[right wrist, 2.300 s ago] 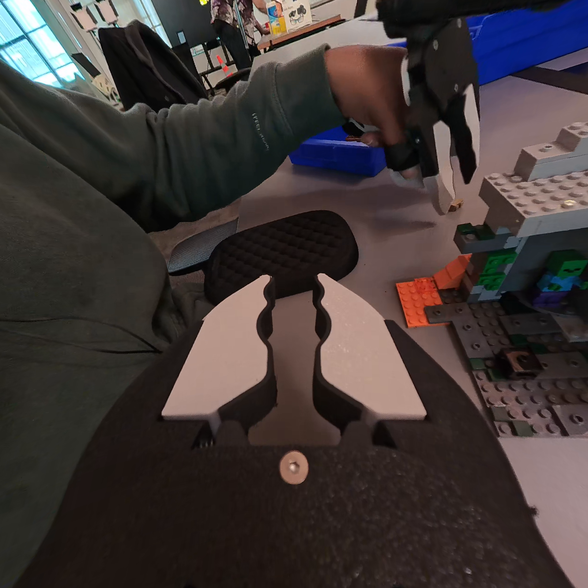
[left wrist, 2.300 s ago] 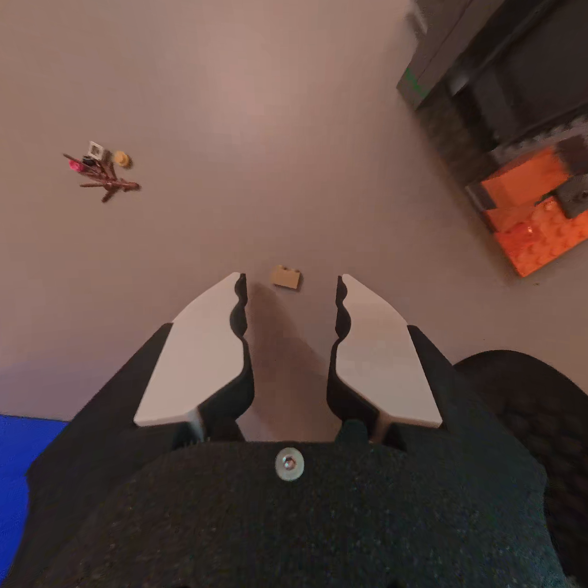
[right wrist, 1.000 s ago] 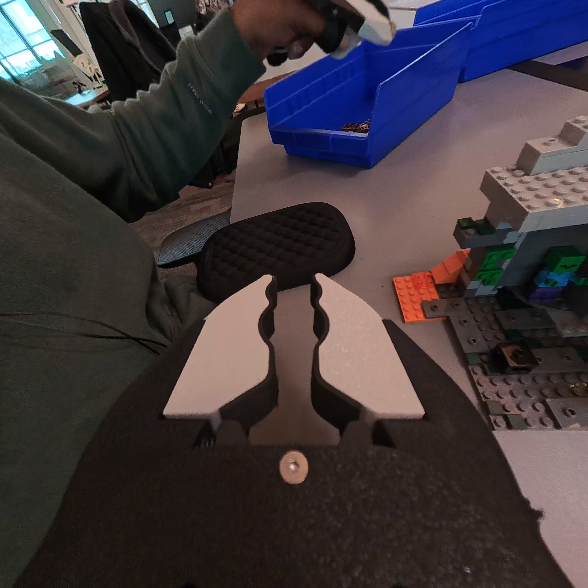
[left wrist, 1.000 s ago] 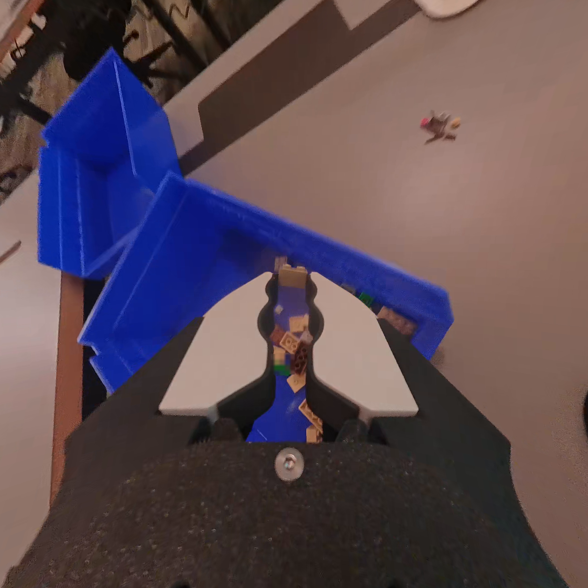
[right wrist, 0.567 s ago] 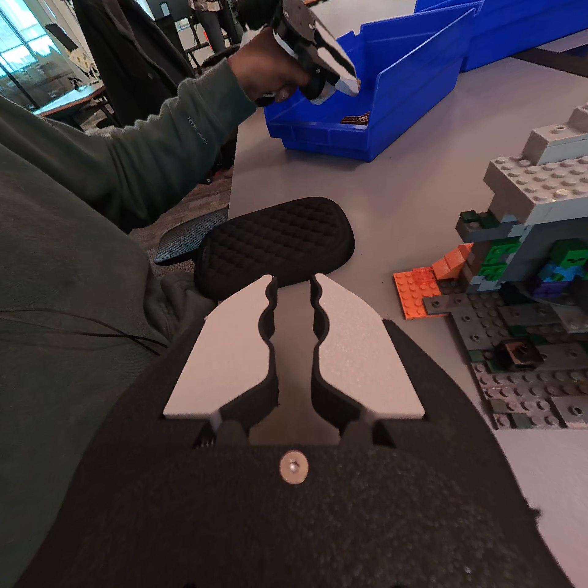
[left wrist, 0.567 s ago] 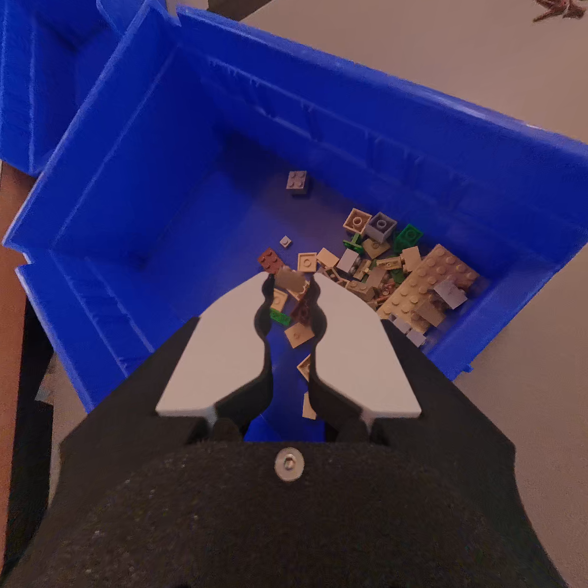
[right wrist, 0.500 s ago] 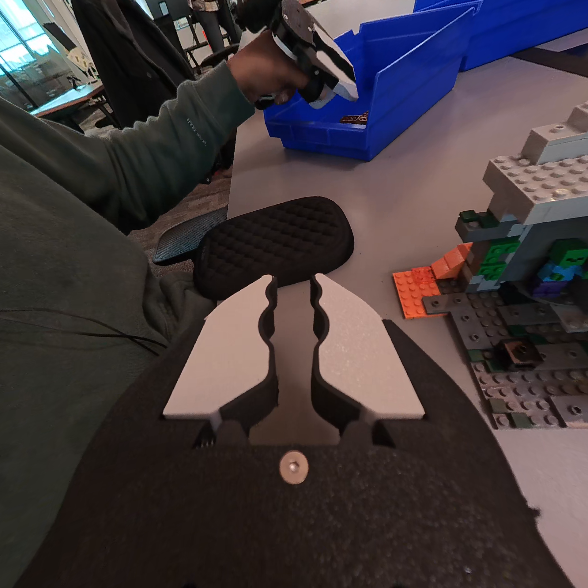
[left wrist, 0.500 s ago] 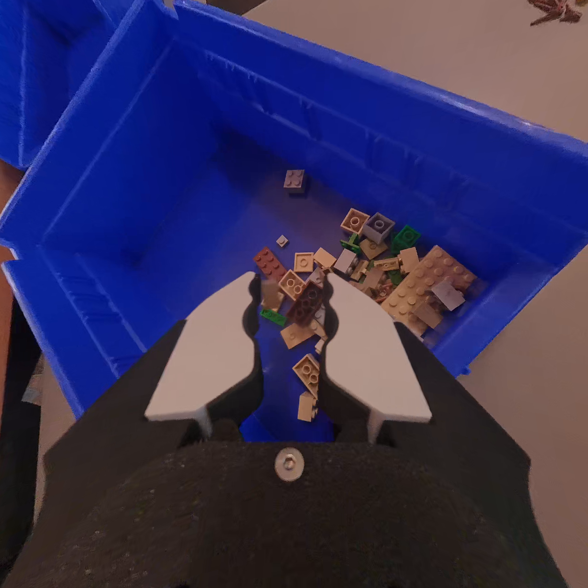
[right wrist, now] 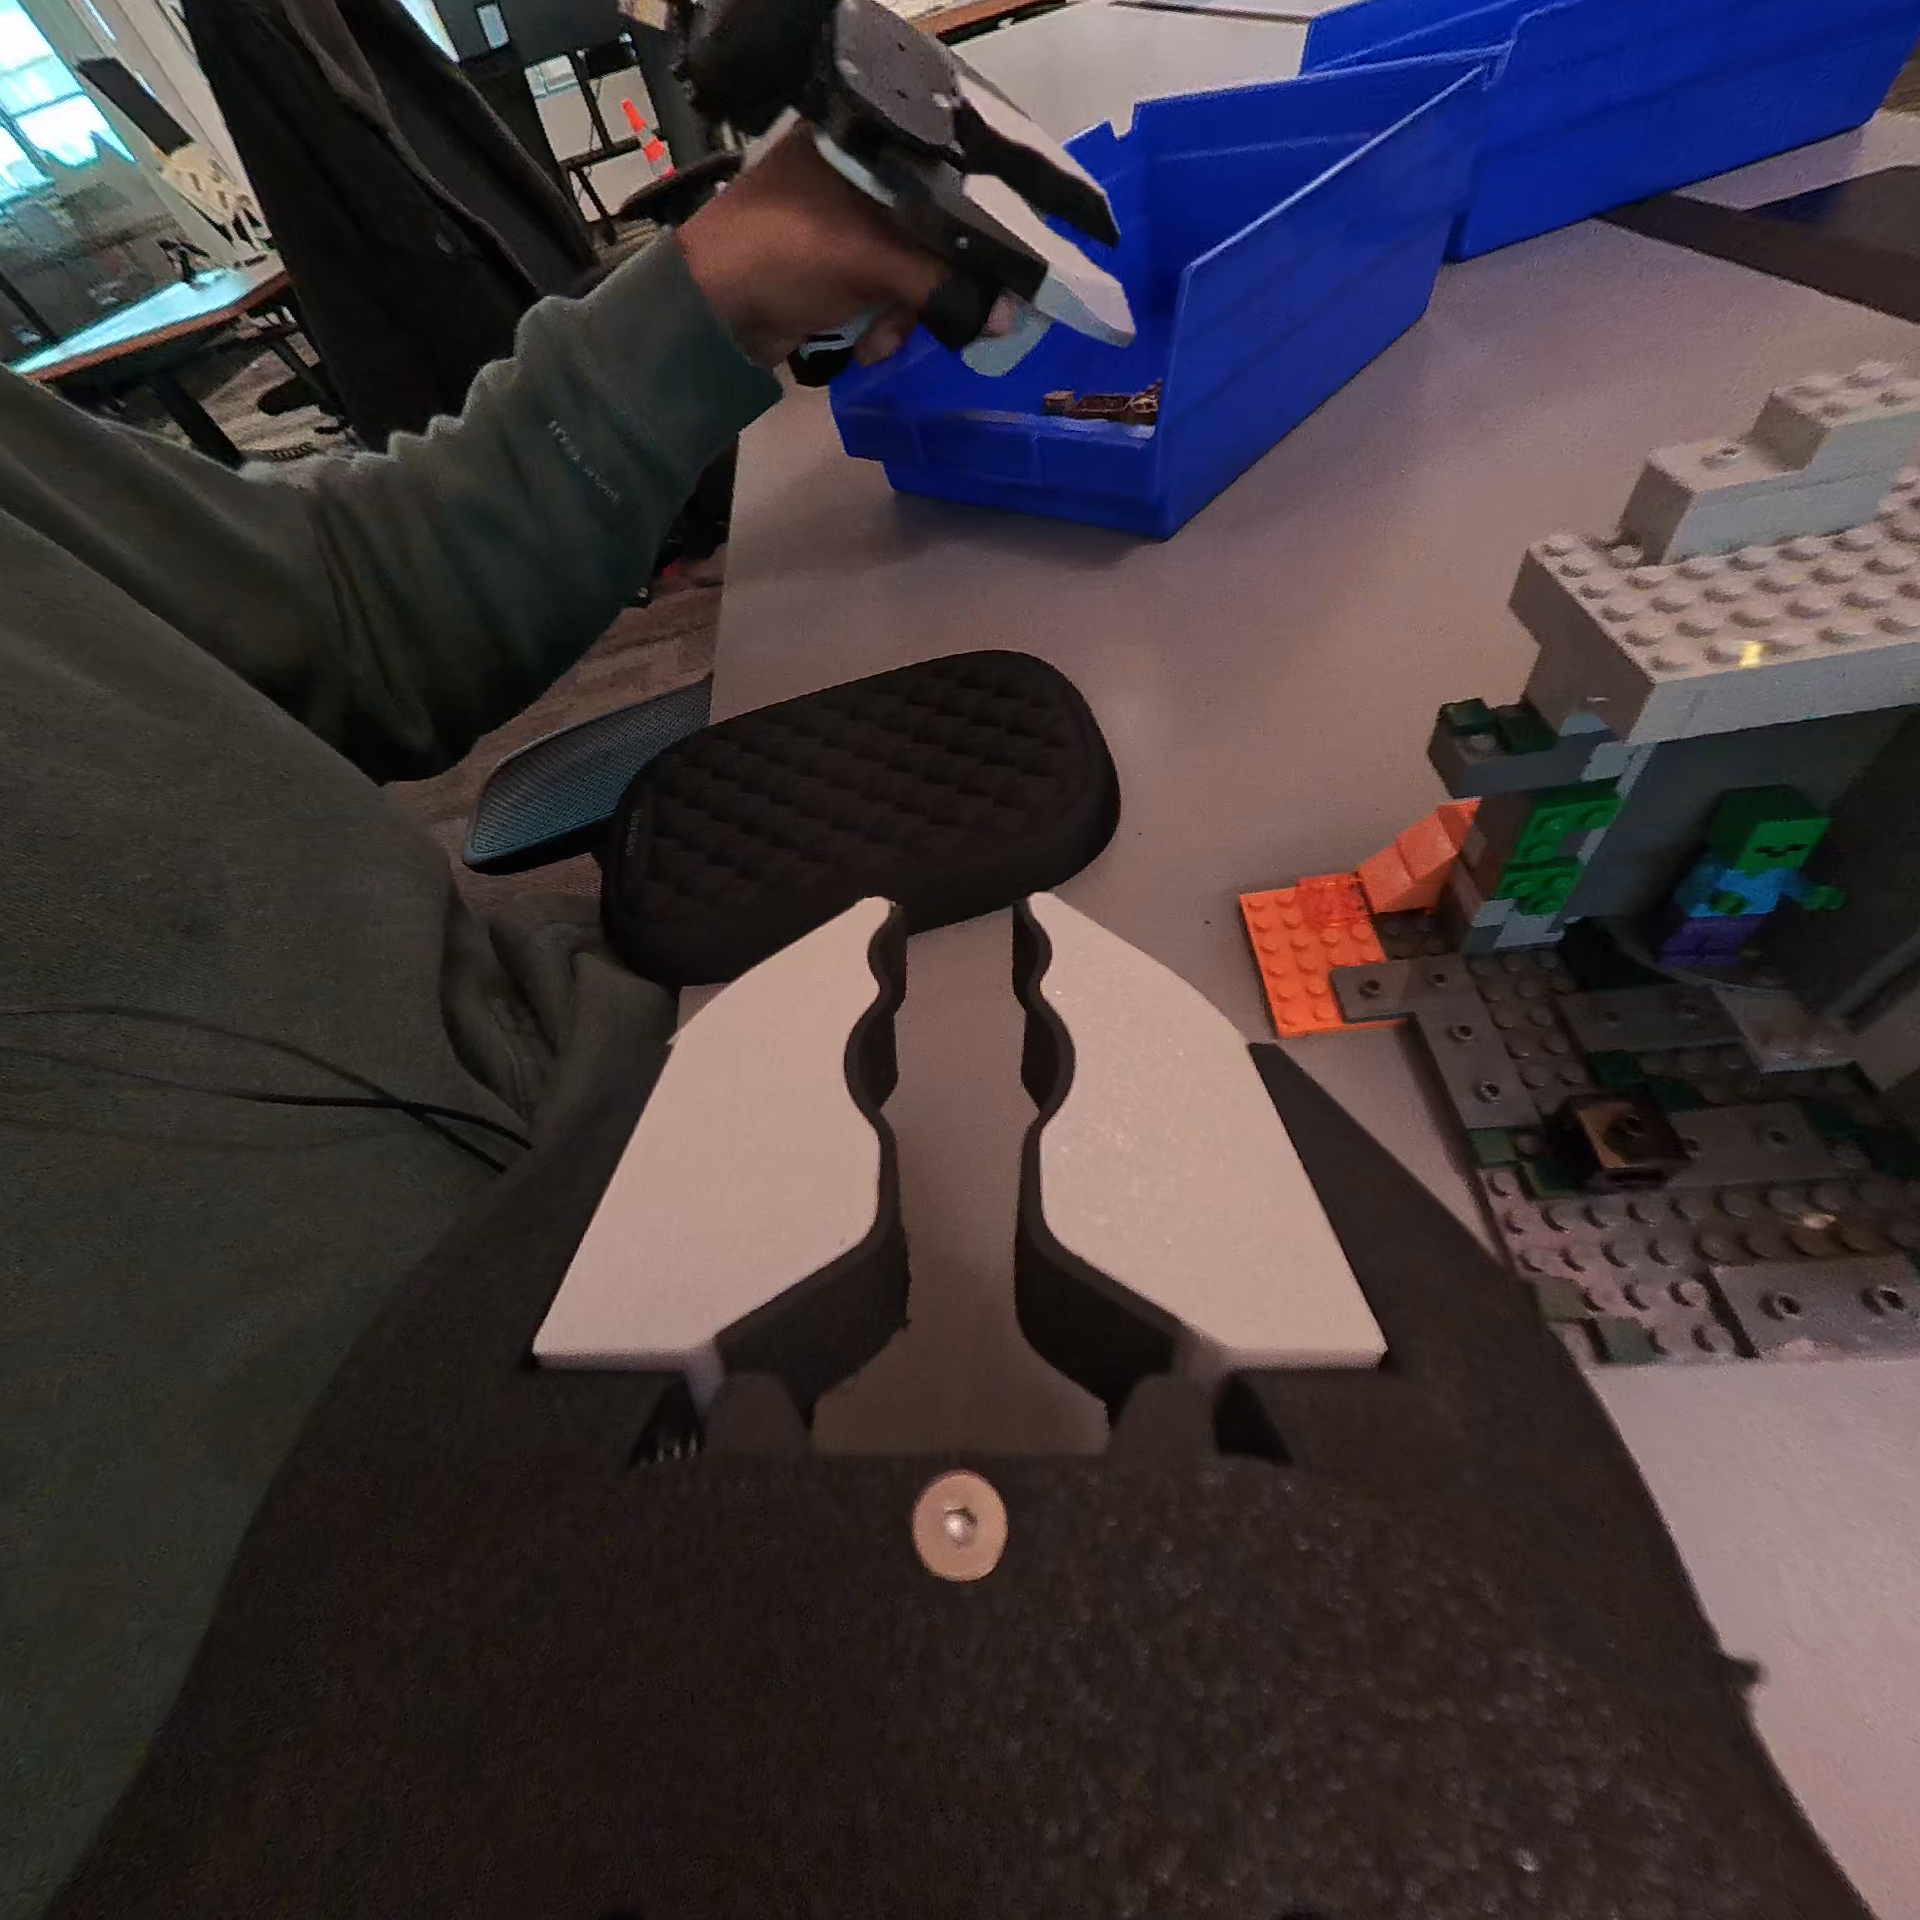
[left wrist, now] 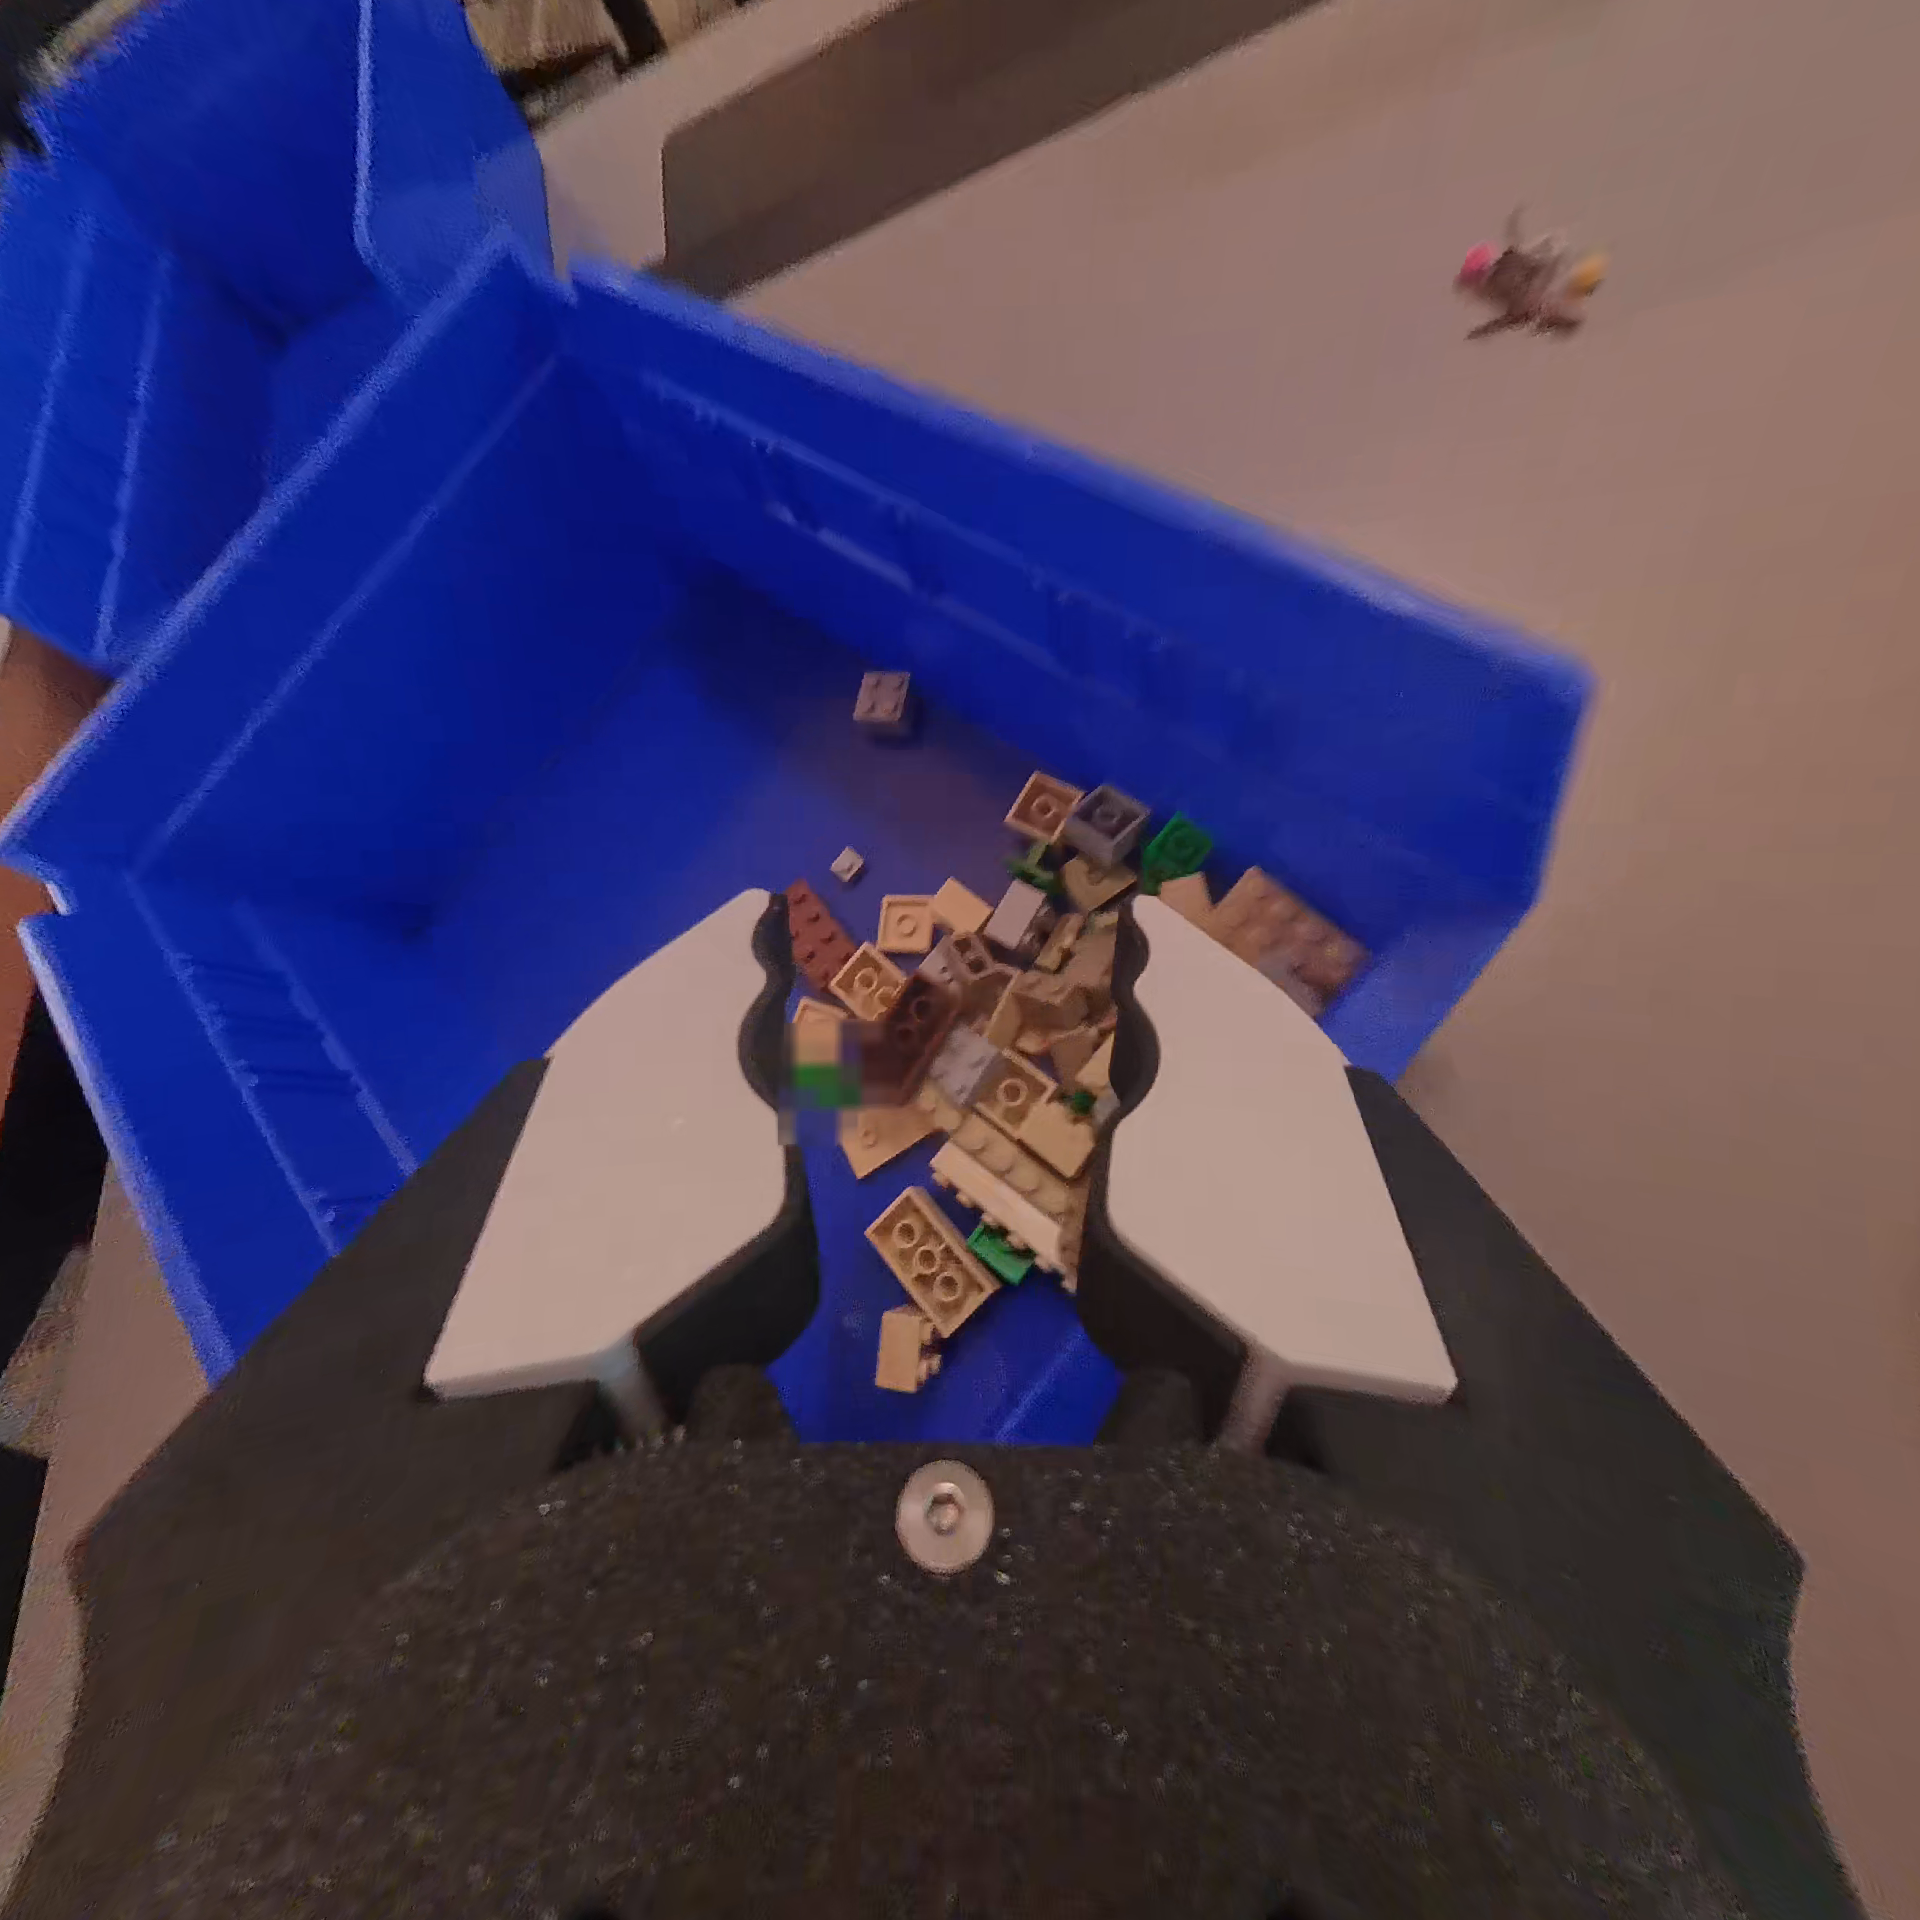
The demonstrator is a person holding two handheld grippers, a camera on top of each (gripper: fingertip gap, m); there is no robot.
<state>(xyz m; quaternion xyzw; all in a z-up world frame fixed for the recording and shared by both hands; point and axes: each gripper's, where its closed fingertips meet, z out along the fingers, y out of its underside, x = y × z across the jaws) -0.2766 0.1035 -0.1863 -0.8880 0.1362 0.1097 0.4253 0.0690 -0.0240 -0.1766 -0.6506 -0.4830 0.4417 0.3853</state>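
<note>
The left gripper [left wrist: 948, 914] picked the tan brick off the table [left wrist: 1351, 436], carried it over the blue bin [left wrist: 1039, 499], then spread its fingers, dropping it among the loose bricks [left wrist: 997, 1039].

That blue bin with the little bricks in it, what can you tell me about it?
The blue bin is an open-topped box of what looks like ribbed plastic, long and rectangular, with one low end wall. It sits on the grey table, with another blue bin close beside it. Loose toy bricks, mostly tan with some brown, grey and green, are heaped toward one end; the rest of its floor is bare. The left gripper hangs open above the pile, holding nothing.
</note>
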